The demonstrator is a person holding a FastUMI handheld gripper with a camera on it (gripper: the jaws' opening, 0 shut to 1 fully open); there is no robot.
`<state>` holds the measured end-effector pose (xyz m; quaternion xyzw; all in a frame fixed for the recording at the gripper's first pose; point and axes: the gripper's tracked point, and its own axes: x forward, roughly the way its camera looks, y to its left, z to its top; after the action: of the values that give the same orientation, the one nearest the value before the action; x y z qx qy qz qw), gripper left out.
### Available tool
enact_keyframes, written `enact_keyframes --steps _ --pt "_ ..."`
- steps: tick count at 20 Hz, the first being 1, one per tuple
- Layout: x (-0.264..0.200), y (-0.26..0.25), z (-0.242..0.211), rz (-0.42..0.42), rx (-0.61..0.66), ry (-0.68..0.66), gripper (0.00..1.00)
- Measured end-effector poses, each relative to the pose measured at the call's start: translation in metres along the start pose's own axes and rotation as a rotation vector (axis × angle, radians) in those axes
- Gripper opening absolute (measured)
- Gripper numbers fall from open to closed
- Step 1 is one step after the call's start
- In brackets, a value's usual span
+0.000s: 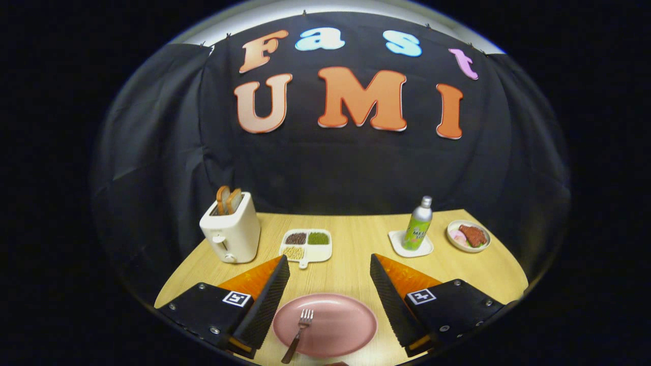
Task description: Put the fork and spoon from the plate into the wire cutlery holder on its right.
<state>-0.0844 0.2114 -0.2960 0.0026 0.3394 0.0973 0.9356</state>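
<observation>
- A white toaster (231, 233) with two brown bread slices in its slots stands far left on the light wooden table (351, 264).
- Just right of it sits a white tray with three cups of beans (306, 245).
- The gripper (329, 300) is open, its two fingers wide apart and holding nothing.
- Between the fingers, near us, lies the round pink plate (346, 330). The metal fork (299, 333) rests on its left part, prongs pointing far.
- I see no spoon on the plate, so maybe it is done. The fork is left.
- Far right stand a green bottle (418, 225) on a white coaster and a small bowl of pink food (469, 237).
- Bare table lies around the plate, with the near table edge close by.
</observation>
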Motion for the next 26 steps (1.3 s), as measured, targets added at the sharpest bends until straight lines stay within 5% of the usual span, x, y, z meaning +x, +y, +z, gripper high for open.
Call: enact_keyframes --steps 14,16,23,26 --pt "0.024 0.026 -0.190 0.005 -0.021 0.535 0.92" --pt "0.024 0.027 -0.201 0.011 -0.020 0.573 0.83" --pt "0.019 0.028 -0.218 0.005 -0.061 0.656 0.21" --pt "0.020 0.027 -0.221 0.008 -0.034 0.662 0.11"
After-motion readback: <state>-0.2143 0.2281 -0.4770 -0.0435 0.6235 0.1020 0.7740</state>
